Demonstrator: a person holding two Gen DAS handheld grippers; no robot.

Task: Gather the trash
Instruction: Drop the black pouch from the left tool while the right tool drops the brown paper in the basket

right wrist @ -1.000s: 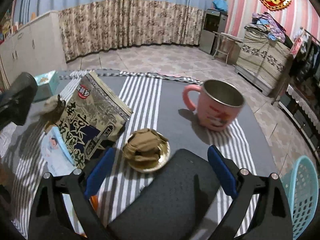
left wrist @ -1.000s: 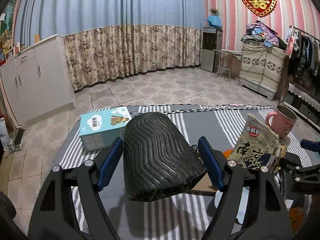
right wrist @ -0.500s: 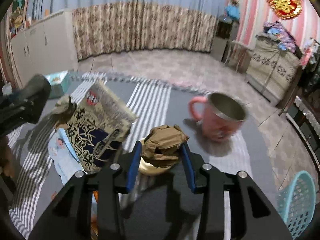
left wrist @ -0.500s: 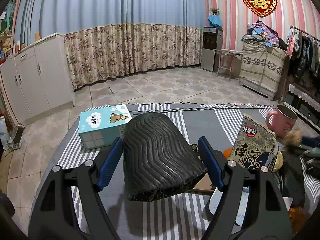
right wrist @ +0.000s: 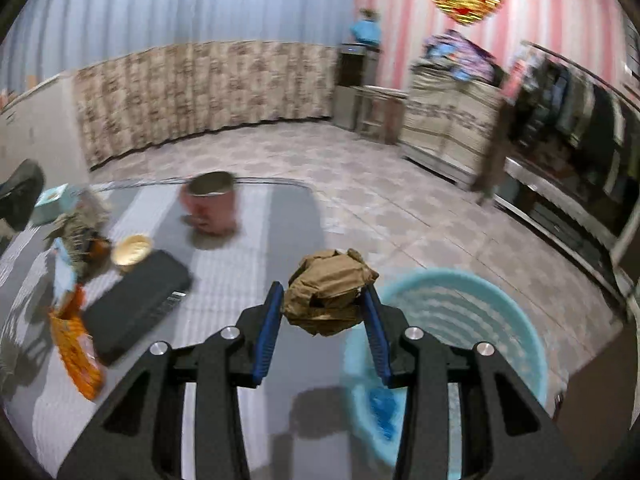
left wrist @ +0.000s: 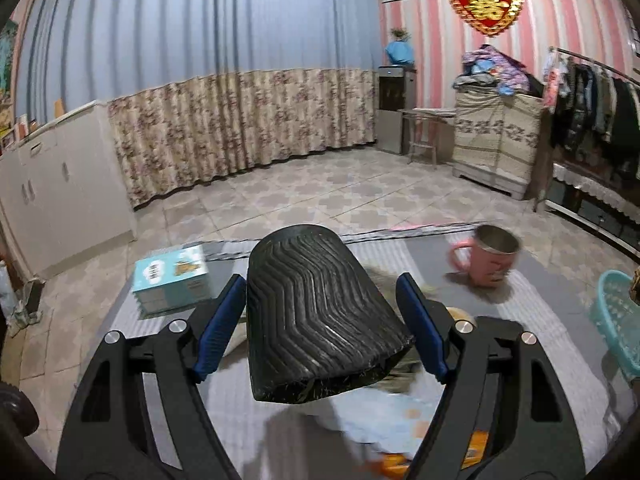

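Note:
My right gripper point(right wrist: 322, 312) is shut on a crumpled brown paper ball point(right wrist: 328, 292), its blue pads pressing both sides. It hangs beside the table's right edge, at the near rim of a teal plastic basket point(right wrist: 460, 304) on the floor. My left gripper point(left wrist: 320, 320) holds a black ribbed object point(left wrist: 316, 304) between its blue pads, above the striped table cloth point(left wrist: 520, 300). The same basket point(left wrist: 616, 312) shows at the far right of the left wrist view. A snack bag point(right wrist: 82, 216) and an orange wrapper point(right wrist: 74, 340) lie on the table's left part.
A pink mug point(right wrist: 210, 206) stands at the table's far side, with an empty gold dish point(right wrist: 131, 252) and a flat black pad point(right wrist: 136, 308) nearer. A teal tissue box point(left wrist: 172, 284) sits at the far left corner. Tiled floor lies beyond the table.
The right gripper closed on the paper ball that lay on the gold dish, lifted it and swung it right to the basket. The left gripper moved right with the black object.

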